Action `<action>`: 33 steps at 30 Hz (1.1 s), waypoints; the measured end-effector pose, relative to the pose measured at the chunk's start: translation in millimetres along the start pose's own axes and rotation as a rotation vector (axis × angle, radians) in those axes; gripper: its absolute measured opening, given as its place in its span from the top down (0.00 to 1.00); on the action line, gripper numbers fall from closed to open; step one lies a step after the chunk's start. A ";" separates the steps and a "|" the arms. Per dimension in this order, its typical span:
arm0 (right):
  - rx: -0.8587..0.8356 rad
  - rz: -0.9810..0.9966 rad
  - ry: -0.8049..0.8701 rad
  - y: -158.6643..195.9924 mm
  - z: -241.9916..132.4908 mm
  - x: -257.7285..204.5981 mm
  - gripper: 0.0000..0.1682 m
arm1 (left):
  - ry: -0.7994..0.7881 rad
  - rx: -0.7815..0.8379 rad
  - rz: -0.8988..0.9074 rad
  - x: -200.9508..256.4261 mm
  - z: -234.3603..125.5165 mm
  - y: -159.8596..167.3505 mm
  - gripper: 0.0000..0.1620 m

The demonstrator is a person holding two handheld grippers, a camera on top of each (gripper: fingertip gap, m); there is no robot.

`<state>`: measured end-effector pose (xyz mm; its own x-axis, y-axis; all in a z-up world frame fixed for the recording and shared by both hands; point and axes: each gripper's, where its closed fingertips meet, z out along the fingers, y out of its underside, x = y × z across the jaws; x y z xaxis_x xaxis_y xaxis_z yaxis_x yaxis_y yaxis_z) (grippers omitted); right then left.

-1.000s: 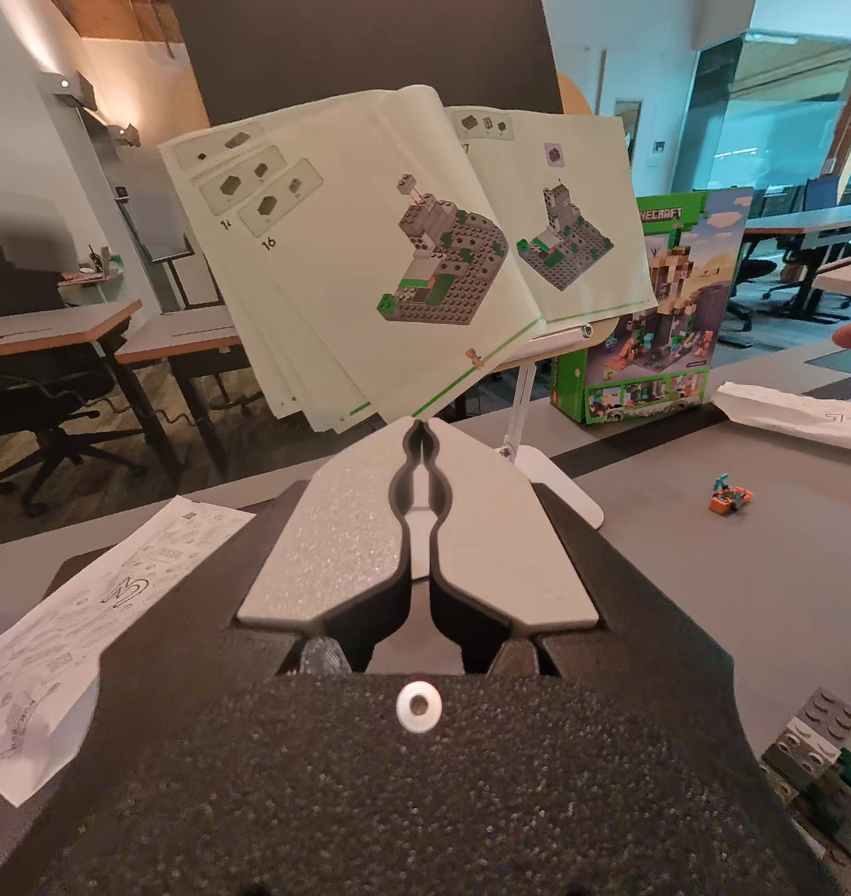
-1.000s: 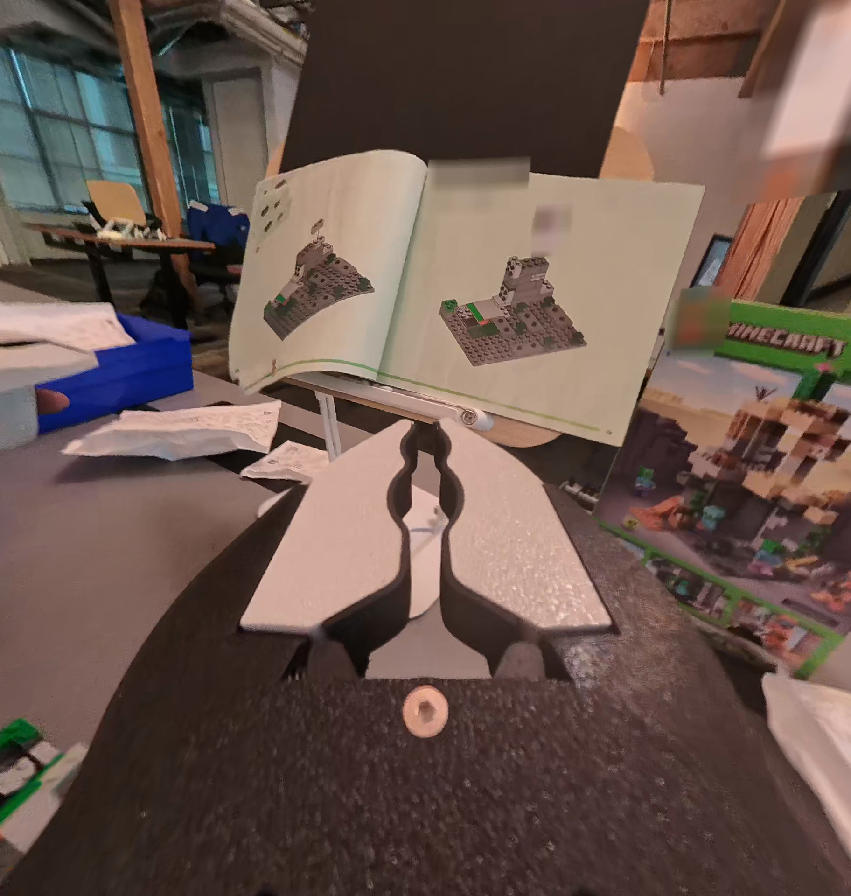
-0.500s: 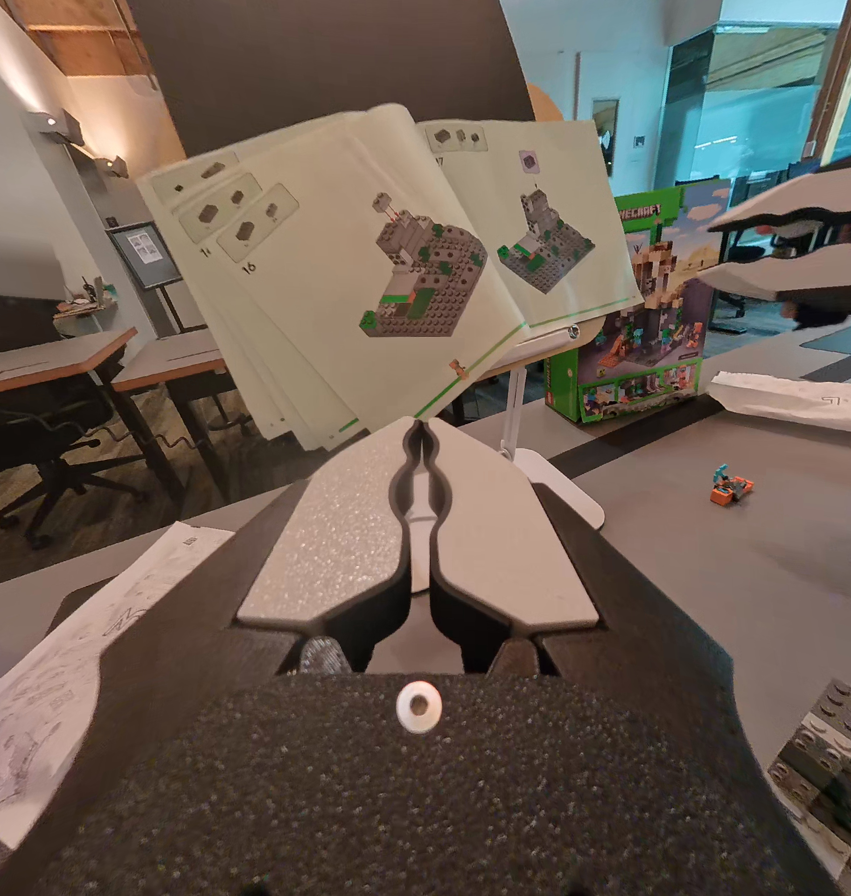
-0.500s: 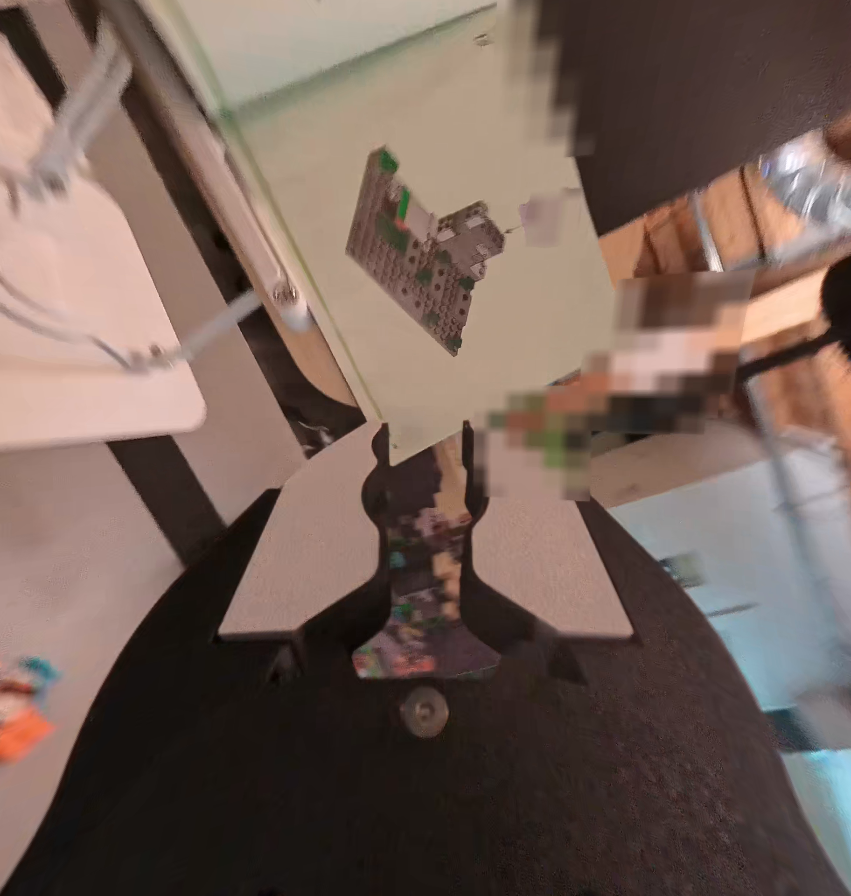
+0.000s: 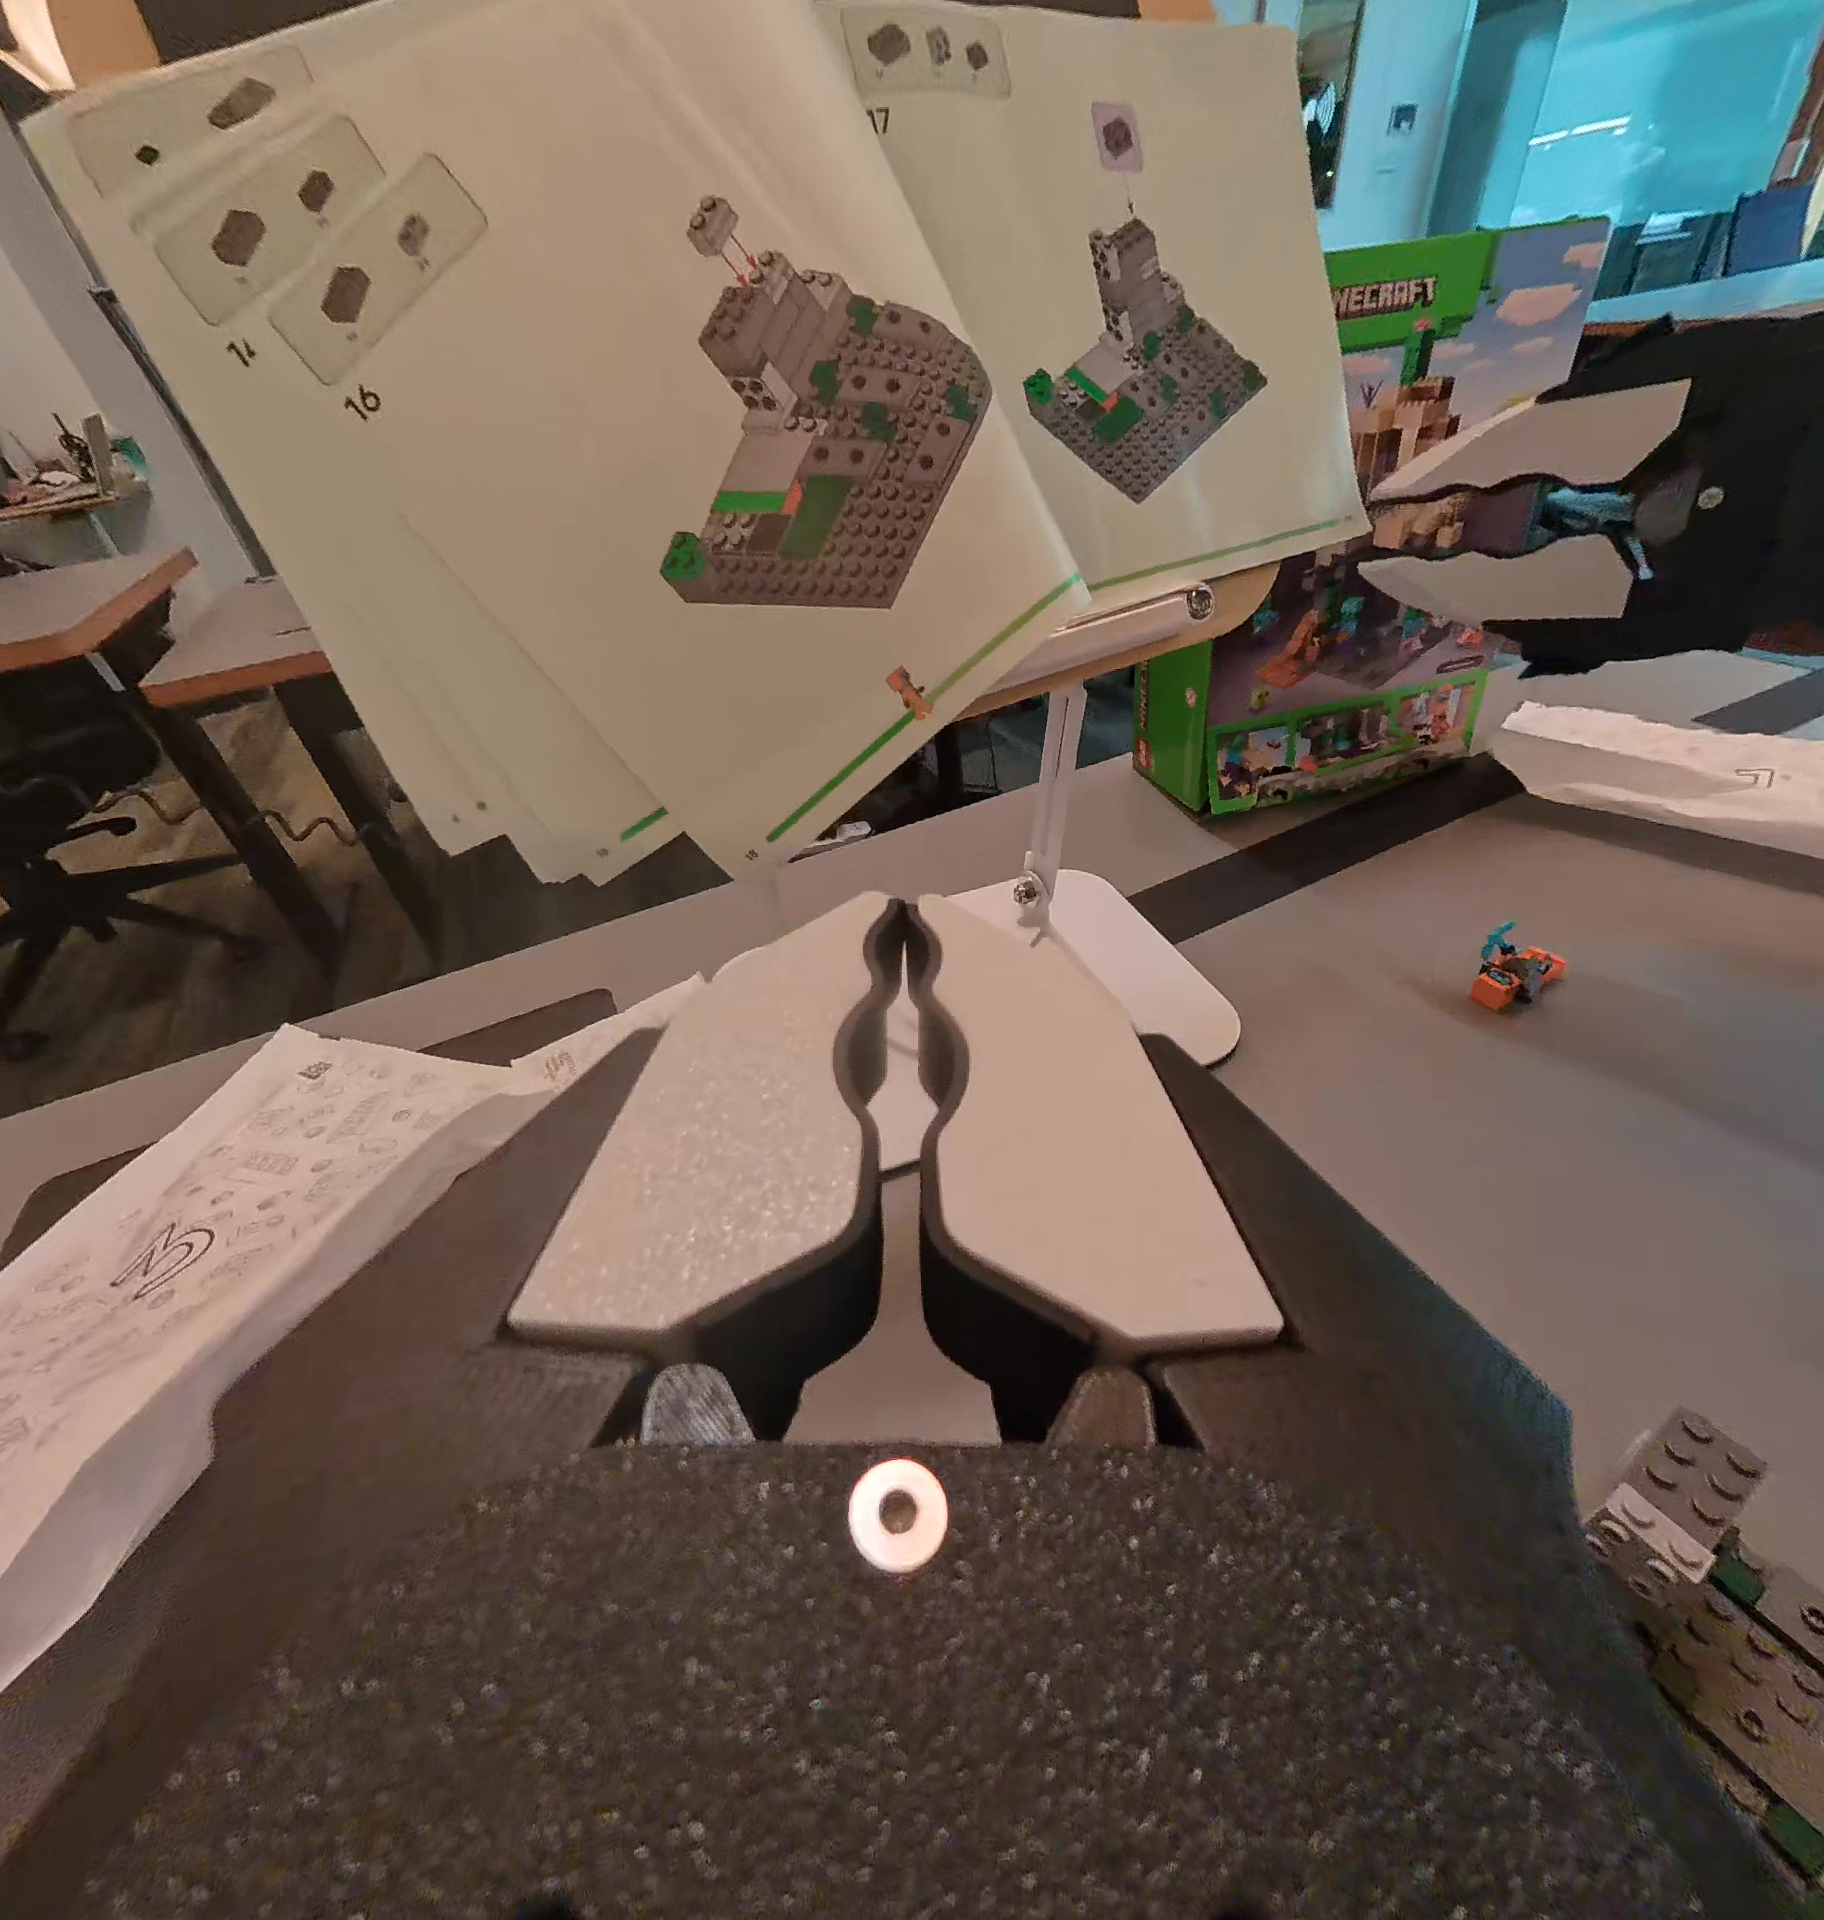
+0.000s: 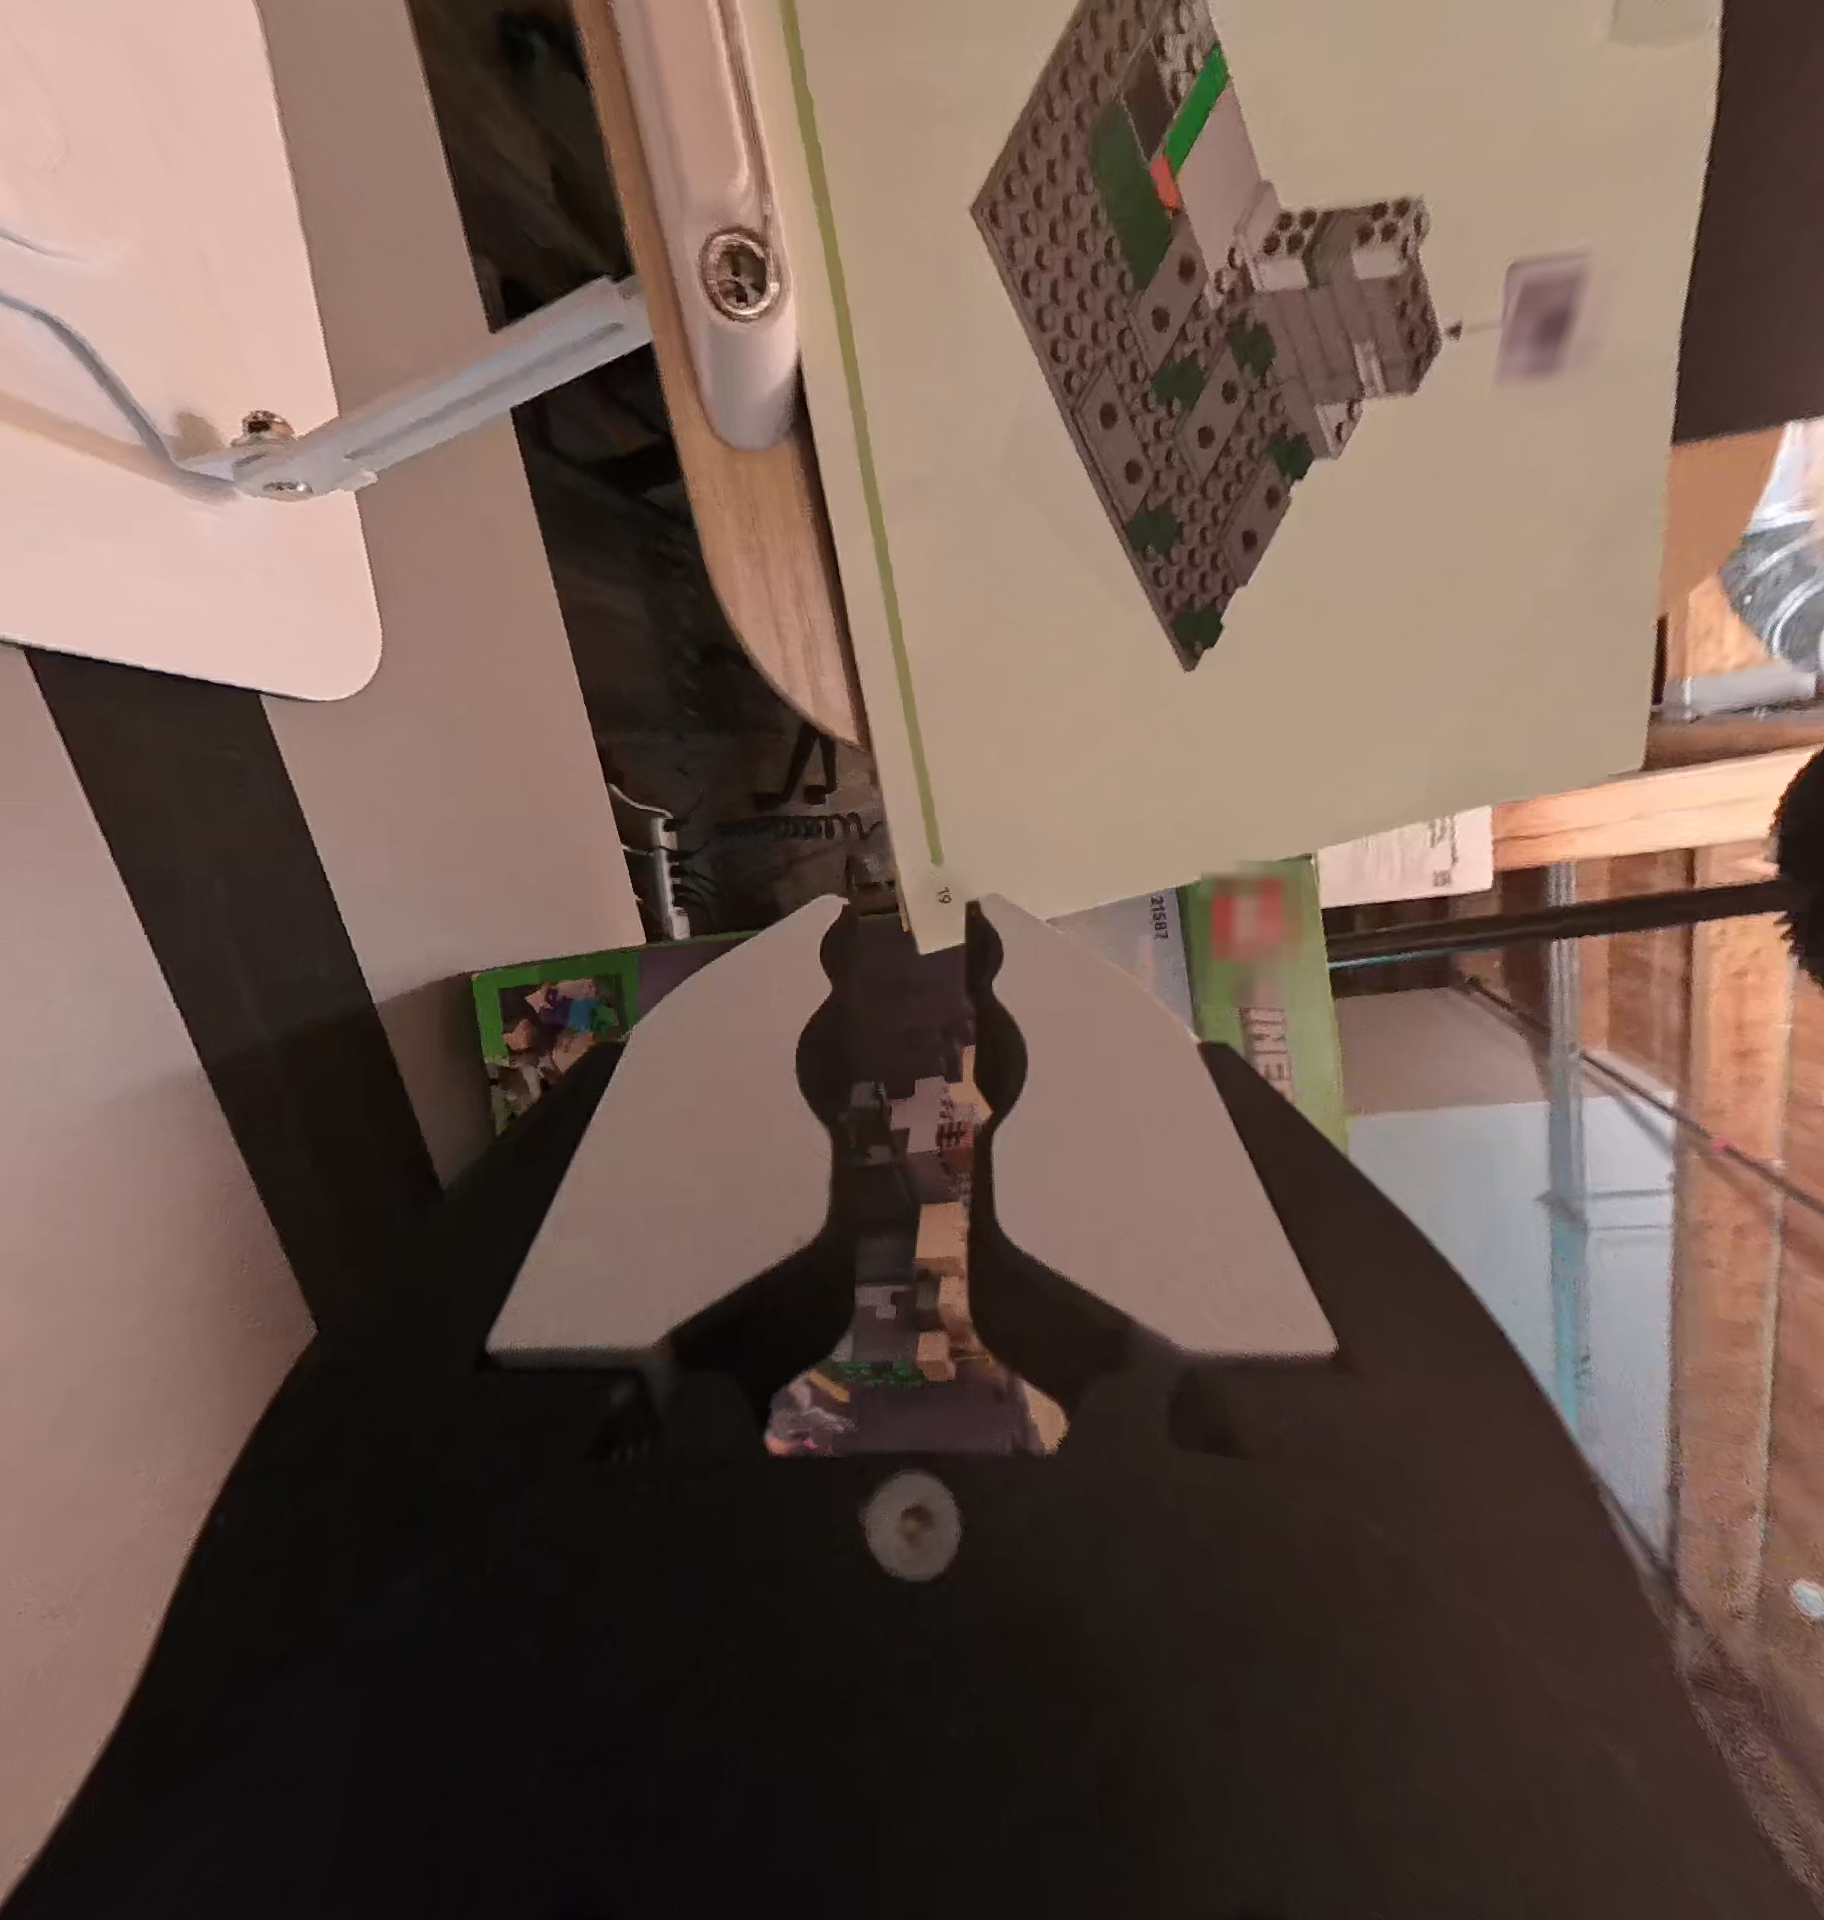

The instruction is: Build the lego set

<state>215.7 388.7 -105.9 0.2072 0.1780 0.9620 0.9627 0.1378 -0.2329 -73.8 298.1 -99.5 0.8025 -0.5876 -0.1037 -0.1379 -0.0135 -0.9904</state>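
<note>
The open instruction booklet (image 5: 679, 436) rests on a white stand (image 5: 1147, 966) at the back of the grey table. My left gripper (image 5: 903, 909) is shut and empty, low over the table in front of the stand. My right gripper (image 6: 906, 909) is rolled on its side with its jaws open. The lower outer corner of the booklet's right page (image 6: 934, 904) sits between its tips, against one finger. The right gripper also shows in the left wrist view (image 5: 1375, 530) beside that page. A grey partly built model (image 5: 1718, 1558) lies at my lower right.
A green set box (image 5: 1407, 623) stands behind the stand and also shows in the right wrist view (image 6: 555, 1018). A small orange and teal piece (image 5: 1516, 977) lies on the table. A printed paper bag (image 5: 160, 1247) lies at left, a white bag (image 5: 1697, 779) at right. There is about 30 cm between the tips of the two grippers.
My right gripper has rolled sideways, opened, and moved up to the lower corner of the booklet's right page. My left gripper stays shut and has come a little closer to the booklet.
</note>
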 end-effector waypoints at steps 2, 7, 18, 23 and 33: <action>-0.003 0.051 0.009 2.0 1.4 2.5 0.90 | 0.003 -0.008 0.008 3.3 1.4 1.6 1.00; 0.018 0.003 0.031 -2.7 4.0 0.8 0.94 | 0.017 -0.019 0.009 10.2 4.7 5.0 1.00; 0.015 -0.085 0.035 -3.5 11.4 -1.6 0.96 | 0.025 -0.042 0.011 10.4 9.1 15.5 1.00; 0.017 -0.084 0.026 -3.3 10.5 0.1 0.99 | 0.027 -0.050 0.018 12.0 10.5 18.1 1.00; 0.029 -0.034 -0.043 -6.5 4.8 0.3 1.00 | 0.034 -0.060 0.030 15.5 11.6 19.9 1.00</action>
<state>208.7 392.5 -104.7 0.1664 0.2141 0.9625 0.9634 0.1727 -0.2050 -57.4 298.1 -121.9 0.7775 -0.6155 -0.1290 -0.1968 -0.0433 -0.9795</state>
